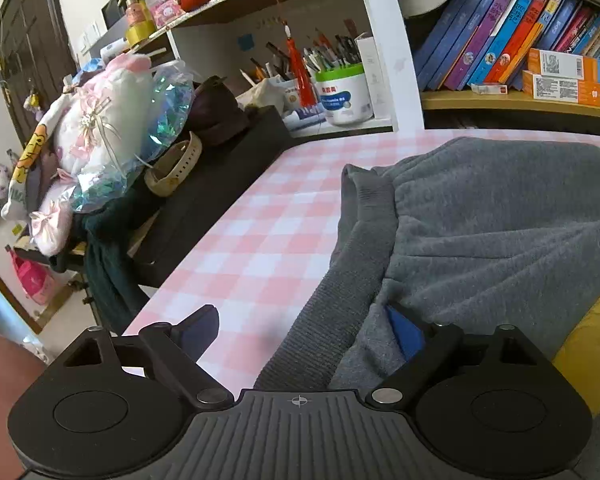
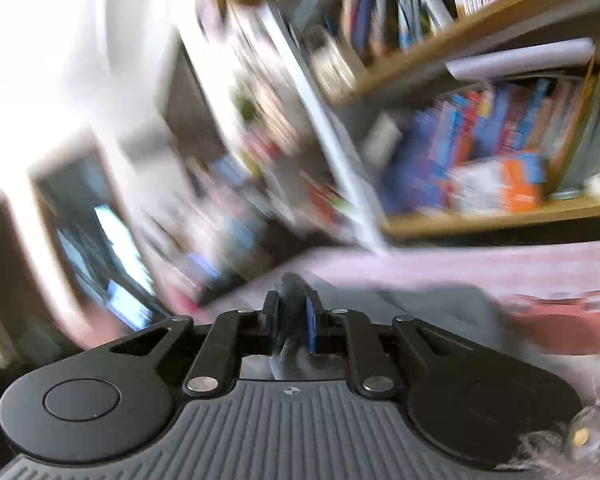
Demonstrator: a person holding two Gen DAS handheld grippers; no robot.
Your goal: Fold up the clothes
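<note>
While right gripper (image 2: 296, 312) pinches fuzzy grey sweatshirt (image 1: 500, 220), left gripper (image 1: 304, 332) gapes wide.

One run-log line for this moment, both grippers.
left gripper: open, straddling grey sweatshirt ribbed hem | right gripper: shut on grey fabric, view blurred | surface: pink checked tablecloth

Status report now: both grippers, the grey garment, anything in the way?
Left gripper open, fingers astride grey sweatshirt ribbed hem. Right gripper shut on grey cloth, view blurred. Pink checked tablecloth beside the hem bare; nothing in the way.
</note>
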